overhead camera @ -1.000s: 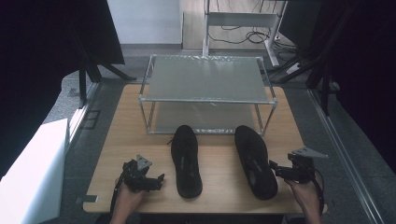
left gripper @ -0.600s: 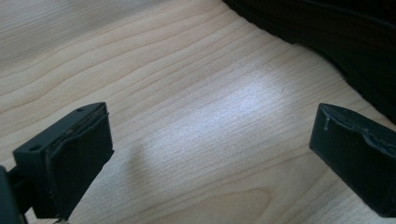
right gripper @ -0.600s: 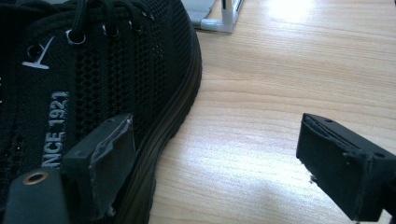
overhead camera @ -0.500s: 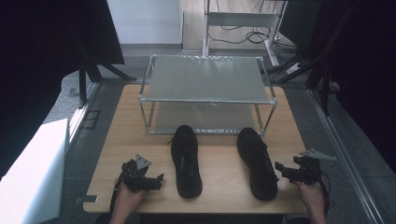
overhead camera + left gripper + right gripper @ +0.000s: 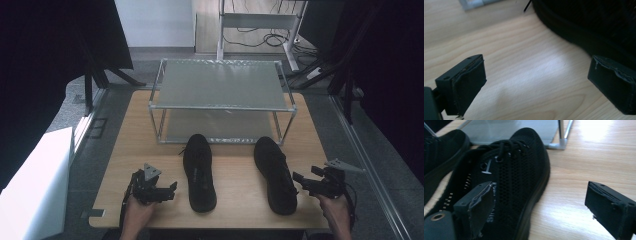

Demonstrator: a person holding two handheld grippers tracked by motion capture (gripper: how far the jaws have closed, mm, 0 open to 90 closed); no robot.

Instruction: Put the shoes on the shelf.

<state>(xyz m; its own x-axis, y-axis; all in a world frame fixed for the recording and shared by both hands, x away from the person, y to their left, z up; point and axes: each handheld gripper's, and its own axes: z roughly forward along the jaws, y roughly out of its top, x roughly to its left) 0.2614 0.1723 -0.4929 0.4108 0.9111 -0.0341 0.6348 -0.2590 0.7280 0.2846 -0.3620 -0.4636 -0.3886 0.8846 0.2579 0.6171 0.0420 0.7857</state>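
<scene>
Two black mesh lace-up shoes lie side by side on the wooden table (image 5: 235, 165), toes toward a metal rack. My left gripper (image 5: 171, 189) rests open just left of the left shoe (image 5: 199, 172). In the left gripper view, bare wood lies between the jaws of that gripper (image 5: 539, 75) and the shoe's side (image 5: 594, 27) runs past the right jaw. My right gripper (image 5: 299, 179) is open just right of the right shoe (image 5: 275, 175), near its heel. In the right gripper view, the left jaw of this gripper (image 5: 541, 200) overlaps the shoe (image 5: 516, 175) and the right jaw is over wood.
A two-tier metal rack (image 5: 220, 106) stands at the back of the table, and its lower shelf comes close to the shoe toes. One rack leg (image 5: 561, 132) stands just beyond the right shoe. The other shoe (image 5: 441, 150) lies to its left. The table's front edge is close under both hands.
My right gripper has drawn back to the right, off the right shoe's heel side. That shoe lies free, turned slightly. The left gripper has hardly moved.
</scene>
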